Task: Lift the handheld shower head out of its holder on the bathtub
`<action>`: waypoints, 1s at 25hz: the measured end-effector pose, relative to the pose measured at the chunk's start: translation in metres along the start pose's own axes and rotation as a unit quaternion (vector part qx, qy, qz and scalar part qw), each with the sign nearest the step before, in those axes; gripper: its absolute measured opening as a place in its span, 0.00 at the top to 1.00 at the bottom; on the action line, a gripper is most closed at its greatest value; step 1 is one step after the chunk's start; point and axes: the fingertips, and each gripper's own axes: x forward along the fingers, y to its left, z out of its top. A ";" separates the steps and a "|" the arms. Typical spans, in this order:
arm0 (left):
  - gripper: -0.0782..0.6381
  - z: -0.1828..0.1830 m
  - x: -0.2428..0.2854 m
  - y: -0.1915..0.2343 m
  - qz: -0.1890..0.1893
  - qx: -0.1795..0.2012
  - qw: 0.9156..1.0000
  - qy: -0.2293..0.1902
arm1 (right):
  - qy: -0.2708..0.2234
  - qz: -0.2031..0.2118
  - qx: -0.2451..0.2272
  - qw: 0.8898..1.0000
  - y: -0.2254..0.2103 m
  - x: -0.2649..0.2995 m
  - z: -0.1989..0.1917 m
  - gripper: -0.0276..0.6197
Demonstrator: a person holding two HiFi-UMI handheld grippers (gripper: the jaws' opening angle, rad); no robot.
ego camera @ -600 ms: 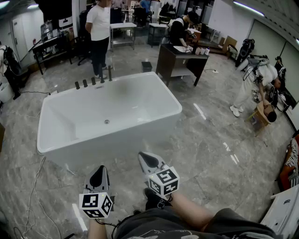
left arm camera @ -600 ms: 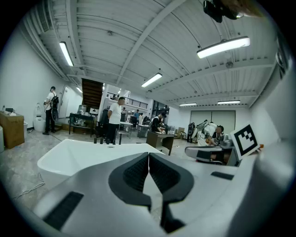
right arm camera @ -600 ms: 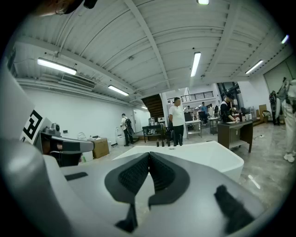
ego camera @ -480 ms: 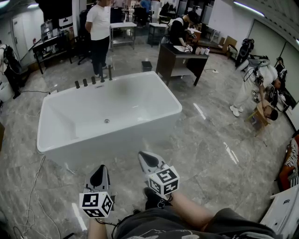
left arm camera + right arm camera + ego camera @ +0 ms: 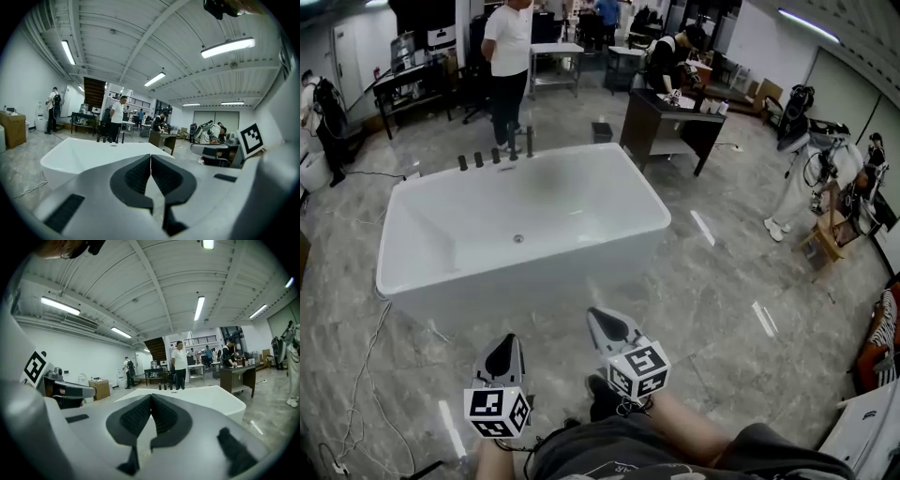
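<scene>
Both claws are pinched together with nothing in them: left gripper [image 5: 502, 349] and right gripper [image 5: 606, 325] sit low by the person's legs, aimed at the white bathtub [image 5: 525, 281]. The shower head is somewhere in the row of dark fittings [image 5: 494, 157] on the tub's far rim, well apart from both. Can't tell which one it is.

Not much going on here: the head view tips a little, so the bathtub [image 5: 534, 281] sits slightly lower and further right in frame, the person in the white shirt [image 5: 513, 42] slides toward the top edge, and the right gripper [image 5: 602, 323] drifts slightly right.
</scene>
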 end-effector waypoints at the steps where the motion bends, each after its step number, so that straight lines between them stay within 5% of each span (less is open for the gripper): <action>1: 0.87 -0.001 0.000 0.001 0.002 -0.004 1.000 0.000 | -0.002 0.000 -0.005 1.000 0.000 -0.001 0.001 0.92; 12: 0.87 -0.004 0.016 0.009 0.013 -0.014 1.000 0.002 | -0.015 -0.014 0.047 0.999 -0.022 0.018 -0.007 0.91; 25: 0.87 0.015 0.111 0.053 0.038 -0.014 0.999 0.013 | -0.001 -0.010 0.065 0.998 -0.097 0.130 -0.003 0.91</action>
